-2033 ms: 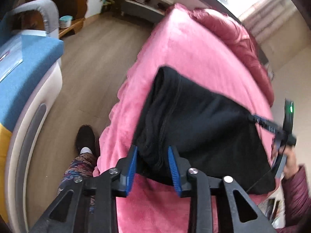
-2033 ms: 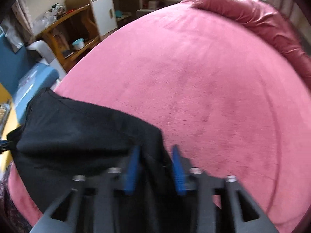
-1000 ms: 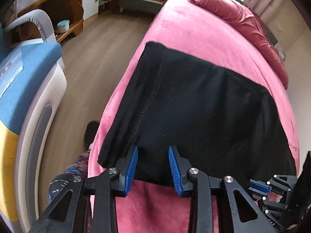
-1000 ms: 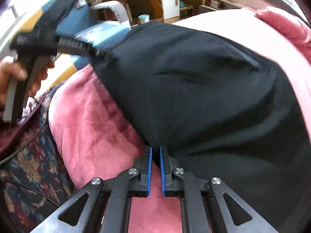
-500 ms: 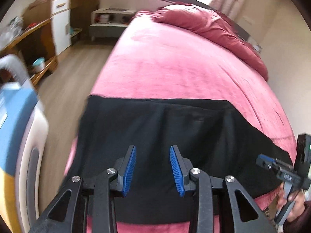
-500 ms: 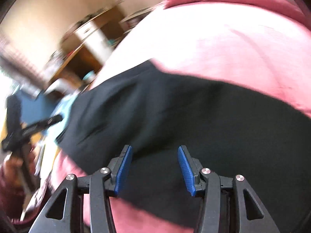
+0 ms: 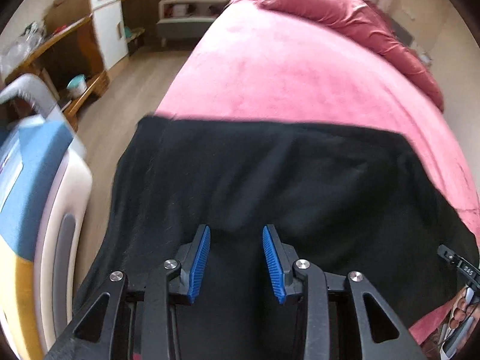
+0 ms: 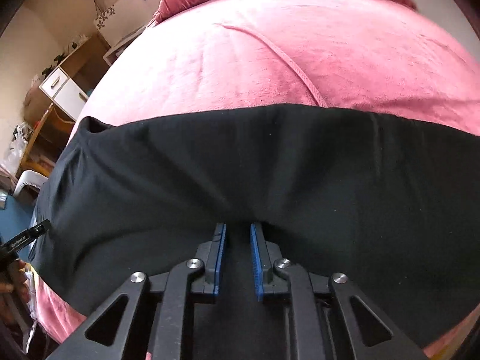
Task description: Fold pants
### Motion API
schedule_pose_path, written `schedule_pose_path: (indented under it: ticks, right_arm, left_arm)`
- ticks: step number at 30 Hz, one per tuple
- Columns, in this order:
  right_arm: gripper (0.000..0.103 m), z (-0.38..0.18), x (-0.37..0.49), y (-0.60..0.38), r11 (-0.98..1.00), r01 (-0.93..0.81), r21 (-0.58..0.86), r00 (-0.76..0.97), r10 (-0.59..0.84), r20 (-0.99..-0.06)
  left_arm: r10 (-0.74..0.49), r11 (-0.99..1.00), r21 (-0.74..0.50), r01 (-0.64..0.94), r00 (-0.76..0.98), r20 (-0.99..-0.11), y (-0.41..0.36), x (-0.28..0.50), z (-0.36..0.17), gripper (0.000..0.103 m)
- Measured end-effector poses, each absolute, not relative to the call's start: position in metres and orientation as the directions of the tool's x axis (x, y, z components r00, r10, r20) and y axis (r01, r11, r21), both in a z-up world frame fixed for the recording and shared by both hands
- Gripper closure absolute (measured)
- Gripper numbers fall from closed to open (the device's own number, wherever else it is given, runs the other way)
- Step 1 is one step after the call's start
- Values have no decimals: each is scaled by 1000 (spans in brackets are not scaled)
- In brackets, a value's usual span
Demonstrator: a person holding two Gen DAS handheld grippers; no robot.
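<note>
**Now black pants lie spread across the near end of the bed**

Flat and wide, the pants (image 7: 270, 186) cover the near end of the pink bed (image 7: 285, 69), their far edge a straight line across the cover. Their left side hangs over the bed's edge toward the wooden floor (image 7: 120, 114). Soft creases run through the cloth toward the right gripper in the right wrist view.

Above the cloth, the left gripper (image 7: 236, 262) points down at the pants with its blue pads (image 7: 199, 265) partly apart; nothing is pinched between them. The right gripper (image 8: 238, 258) has its jaws closing to a narrow gap over the pants, and cloth bunches just ahead of the tips; whether any fabric is caught between the pads cannot be told.

At the bed's head lies a bunched red duvet (image 7: 360, 24). Left of the bed stand a blue and white unit (image 7: 39, 180), a wooden desk (image 7: 60, 45) and a white cabinet (image 7: 108, 30).
</note>
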State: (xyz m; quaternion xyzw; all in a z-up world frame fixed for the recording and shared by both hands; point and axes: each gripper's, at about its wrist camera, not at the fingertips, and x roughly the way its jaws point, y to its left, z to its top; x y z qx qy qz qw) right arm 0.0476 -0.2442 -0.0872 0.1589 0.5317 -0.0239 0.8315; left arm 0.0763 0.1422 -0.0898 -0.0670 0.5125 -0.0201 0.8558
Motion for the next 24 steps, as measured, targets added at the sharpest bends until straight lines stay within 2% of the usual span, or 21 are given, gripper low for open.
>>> schedule_pose_path:
  ticks: [5, 6, 7, 8, 10, 13, 19, 24]
  right_arm:
    - [82, -62, 48, -236, 951, 197, 237, 480, 117, -869]
    - [73, -53, 48, -236, 957, 192, 216, 491, 96, -866]
    - [58, -50, 48, -235, 961, 192, 199, 493, 80, -866]
    - [54, -48, 50, -234, 964, 194, 179, 494, 62, -867]
    - [52, -43, 49, -237, 969, 199, 143, 493, 27, -870]
    - [52, -41, 44, -246, 970, 219, 104, 475, -13, -880]
    - [53, -60, 22, -265, 964, 263, 35, 425, -83, -902]
    - [53, -79, 12, -276, 960, 275, 47, 413, -74, -908]
  left_arm:
    - [-299, 952, -211, 223, 517, -802, 81, 84, -55, 64]
    - [-321, 942, -215, 258, 510, -798, 70, 87, -52, 64]
    - [-334, 935, -214, 282, 503, -797, 60, 92, -49, 64]
    - [-365, 920, -227, 320, 486, -794, 47, 98, -47, 64]
    - [-427, 883, -257, 394, 445, -787, 25, 109, -45, 64]
    - [-429, 869, -240, 433, 416, -802, -2, 128, -53, 64]
    - [-333, 903, -186, 387, 359, -872, -23, 168, -98, 64]
    - [-337, 916, -210, 342, 371, -865, -17, 179, -108, 62]
